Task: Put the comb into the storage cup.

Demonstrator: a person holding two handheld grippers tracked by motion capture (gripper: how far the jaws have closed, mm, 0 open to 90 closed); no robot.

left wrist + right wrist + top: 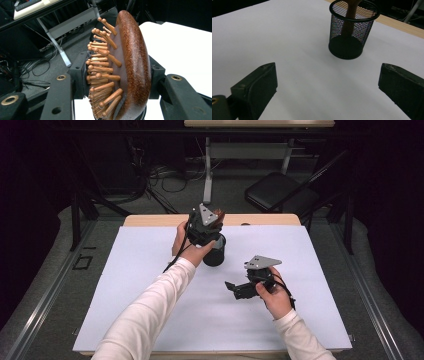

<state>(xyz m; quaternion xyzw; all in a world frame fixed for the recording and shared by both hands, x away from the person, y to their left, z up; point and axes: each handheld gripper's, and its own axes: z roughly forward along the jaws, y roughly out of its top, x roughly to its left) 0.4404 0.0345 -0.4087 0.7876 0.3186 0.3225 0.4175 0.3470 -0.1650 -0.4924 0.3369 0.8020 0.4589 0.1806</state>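
A brown wooden hairbrush [132,62] with wooden bristles stands upright, and my left gripper [117,72] is shut on its head, one pad on the bristle side and one on the back. In the high view the left gripper [206,226] holds the brush head [219,214] just above a black mesh cup [215,253]. The brush handle [350,15] reaches down inside the mesh cup [348,37]. My right gripper [327,80] is open with nothing between its fingers, low over the white sheet to the right of the cup, where the high view shows the right gripper [234,289].
A white sheet [150,285] covers the wooden table [150,220]. Beyond the far edge stand a black chair [280,190], a desk frame [207,170] and cables on the floor.
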